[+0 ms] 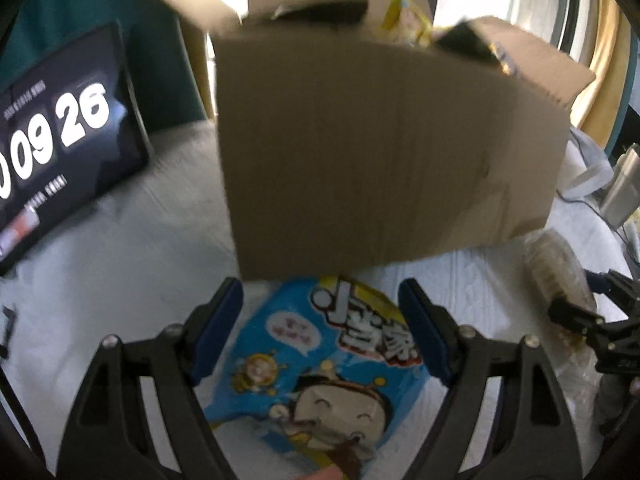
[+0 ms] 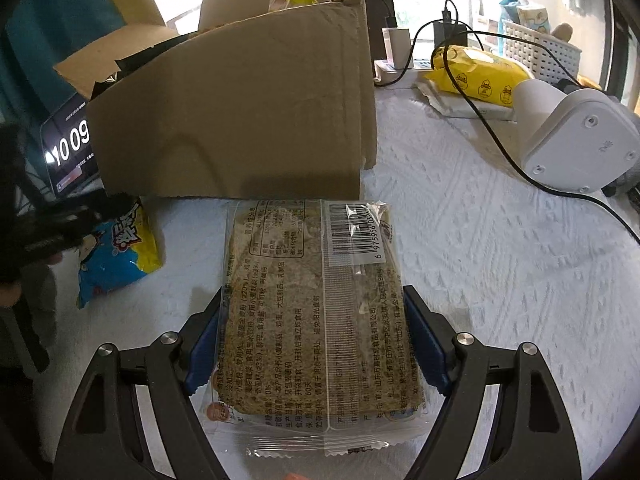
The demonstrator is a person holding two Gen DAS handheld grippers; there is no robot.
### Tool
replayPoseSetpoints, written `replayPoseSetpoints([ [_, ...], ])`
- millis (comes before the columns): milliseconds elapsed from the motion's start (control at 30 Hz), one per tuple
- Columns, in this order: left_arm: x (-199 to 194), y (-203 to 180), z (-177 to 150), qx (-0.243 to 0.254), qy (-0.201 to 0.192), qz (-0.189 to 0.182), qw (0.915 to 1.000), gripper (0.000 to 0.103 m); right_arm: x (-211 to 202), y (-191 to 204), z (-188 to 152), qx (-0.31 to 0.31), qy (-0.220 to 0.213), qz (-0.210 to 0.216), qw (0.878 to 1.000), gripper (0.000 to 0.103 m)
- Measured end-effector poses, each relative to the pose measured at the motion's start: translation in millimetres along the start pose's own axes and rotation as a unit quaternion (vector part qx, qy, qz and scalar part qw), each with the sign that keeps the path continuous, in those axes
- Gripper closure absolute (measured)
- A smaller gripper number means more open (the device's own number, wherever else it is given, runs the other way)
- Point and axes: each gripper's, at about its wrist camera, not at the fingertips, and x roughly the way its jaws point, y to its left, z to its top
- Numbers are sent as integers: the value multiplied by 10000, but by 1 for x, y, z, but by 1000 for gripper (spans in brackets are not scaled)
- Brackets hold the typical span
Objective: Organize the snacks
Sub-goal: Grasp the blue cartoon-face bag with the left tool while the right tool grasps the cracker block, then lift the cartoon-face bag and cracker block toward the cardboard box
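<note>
A blue cartoon snack bag (image 1: 320, 364) lies on the white cloth in front of an open cardboard box (image 1: 384, 152). My left gripper (image 1: 320, 312) is open, its fingers on either side of the bag. A clear-wrapped brown bread pack (image 2: 316, 300) lies label up in front of the box (image 2: 240, 120). My right gripper (image 2: 312, 320) is open around it, blue pads close to or touching its sides. The blue bag (image 2: 120, 256) shows at the left of the right wrist view. The bread pack (image 1: 560, 268) shows at the right of the left wrist view. Snack packets (image 1: 404, 16) stick out of the box.
A tablet (image 1: 60, 152) showing a clock leans at the left. A white device (image 2: 576, 136) with a black cable (image 2: 480, 116), a yellow packet (image 2: 480, 76) and a white basket (image 2: 540, 52) stand at the right. A metal flask (image 1: 624, 184) is at the far right.
</note>
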Motion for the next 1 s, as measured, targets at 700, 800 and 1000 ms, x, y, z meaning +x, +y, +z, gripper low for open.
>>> replayPoseSetpoints([
  [700,-29,-81,-59,1003,171,-760,9919,22,-23,-11,-18,194,42,-31,9998,19],
  [800,-40,-100,-82,1204,141,-799,9894,13,-32,-17,-25,215,4,-63,9997,19],
  [1000,-37,-110,-88,1145,246,-731,9904,7,-38,-23,-33,227,-42,-134,9996,19],
])
